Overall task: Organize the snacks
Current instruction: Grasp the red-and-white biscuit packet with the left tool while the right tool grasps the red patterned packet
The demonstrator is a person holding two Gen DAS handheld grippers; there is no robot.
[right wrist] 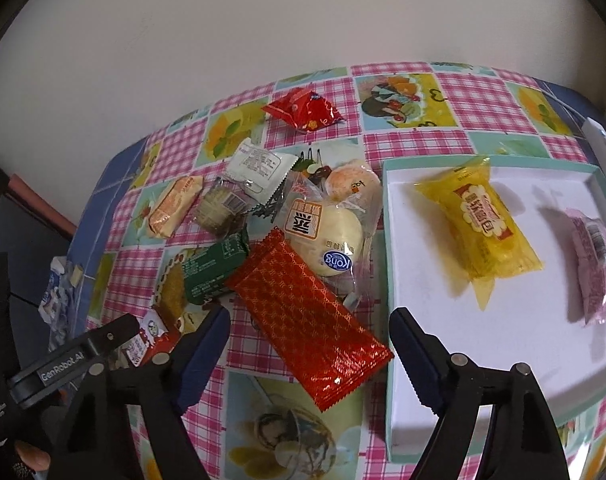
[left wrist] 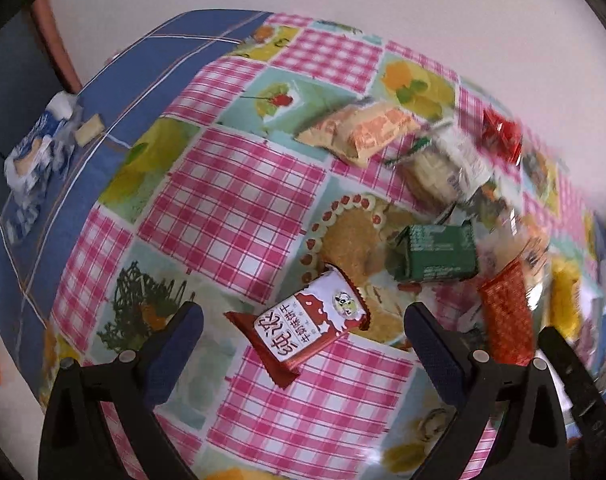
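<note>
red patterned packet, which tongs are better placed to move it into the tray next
Right. The right tongs are open with the red patterned packet between their fingers, and the white tray lies just beside it. The left tongs are open around the red and white biscuit packet instead.

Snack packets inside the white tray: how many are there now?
2. A yellow plastic bread packet lies near the middle of the white shallow tray; a pink speckled packet lies by its right side. None seems hidden.

Plain off-white wall [right wrist: 263,20] behind the counter [left wrist: 231,200], which carries a pink-checked patchwork cloth over blue fabric [left wrist: 143,64]. Lighting even, soft.
</note>
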